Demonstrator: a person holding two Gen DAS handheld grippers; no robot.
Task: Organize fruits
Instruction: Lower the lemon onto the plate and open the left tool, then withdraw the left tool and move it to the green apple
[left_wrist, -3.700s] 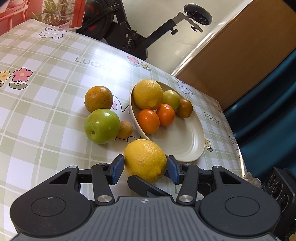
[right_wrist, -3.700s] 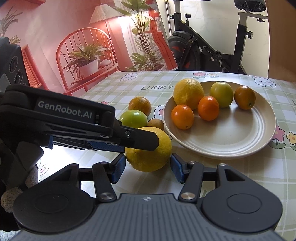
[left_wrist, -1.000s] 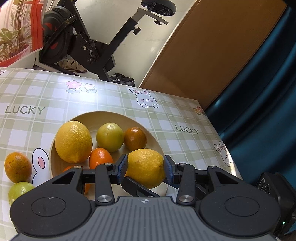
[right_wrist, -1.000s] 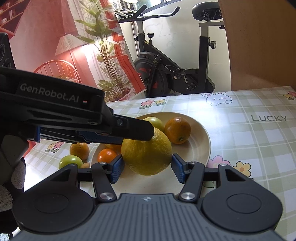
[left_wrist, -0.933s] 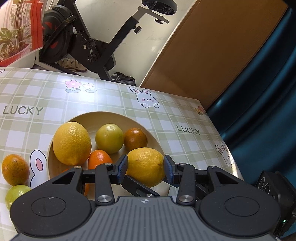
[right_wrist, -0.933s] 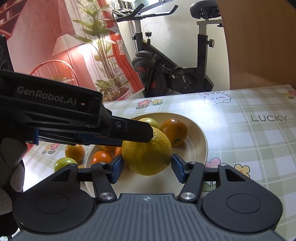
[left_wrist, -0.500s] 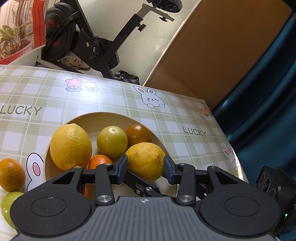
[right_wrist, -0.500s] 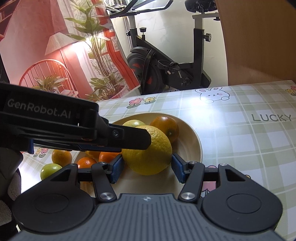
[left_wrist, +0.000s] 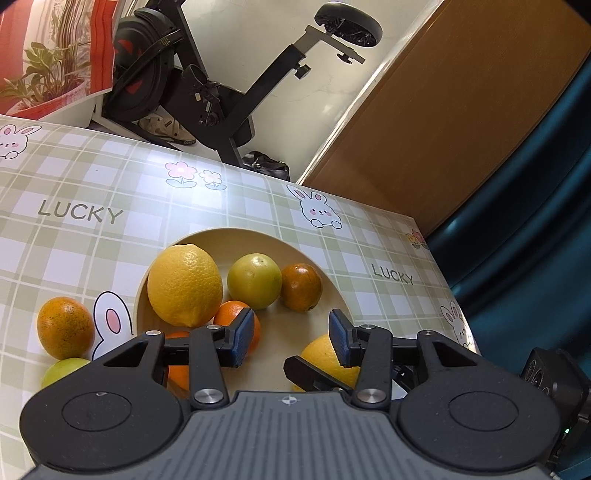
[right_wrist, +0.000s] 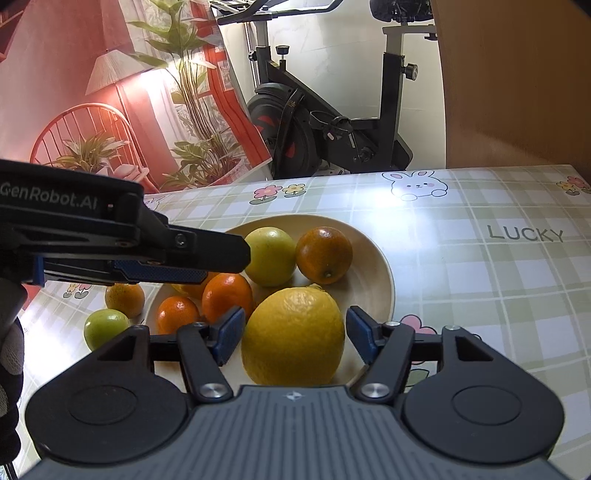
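lemon (right_wrist: 293, 334) on plate (right_wrist: 376, 273) | right gripper (right_wrist: 295, 338) jaws just opened, clear

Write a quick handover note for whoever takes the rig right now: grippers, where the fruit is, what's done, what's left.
Left hand-held gripper: open, nothing between the pads; jaws have just been opening.
Right hand-held gripper: jaws have just been opening; pads stand clear on both sides of the big lemon, which sits on the plate.
Done: six fruits on the plate, among them the second lemon.
Left: the speckled orange and green apple lie on the tablecloth beside the plate. A small brown fruit seen earlier beside them is hidden now.
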